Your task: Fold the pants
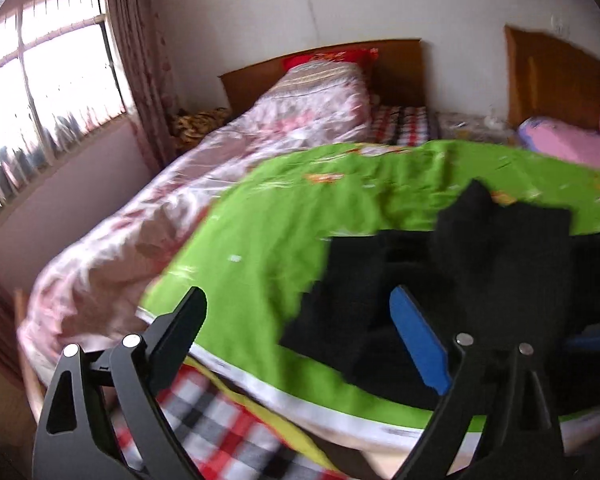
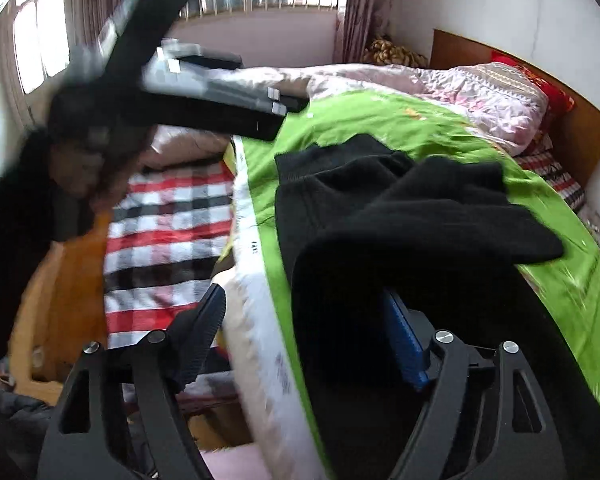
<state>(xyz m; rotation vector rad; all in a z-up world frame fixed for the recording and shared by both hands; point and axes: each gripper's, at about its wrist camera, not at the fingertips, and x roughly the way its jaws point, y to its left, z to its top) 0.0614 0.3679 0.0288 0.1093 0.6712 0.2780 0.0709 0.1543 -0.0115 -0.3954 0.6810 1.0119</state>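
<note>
The black pants (image 1: 480, 264) lie bunched on a green bed cover (image 1: 284, 216), near its white-trimmed edge. In the left wrist view my left gripper (image 1: 298, 296) stands wide open above that edge. Its blue pad (image 1: 418, 344) hangs over the pants' near end and nothing is between the fingers. In the right wrist view the pants (image 2: 400, 216) lie in a folded heap, with one dark layer draped over the blue-padded finger (image 2: 404, 344) of my right gripper (image 2: 304, 292). Its jaws stand open and the other finger is clear of the cloth, over the cover's edge.
A pink floral quilt (image 1: 148, 216) fills the bed's left side, up to a wooden headboard (image 1: 396, 64). A red, white and black checked sheet (image 2: 164, 216) shows beside the green cover. The left tool's blurred black frame (image 2: 204, 96) crosses the upper left of the right wrist view. A window (image 1: 40, 92) is at left.
</note>
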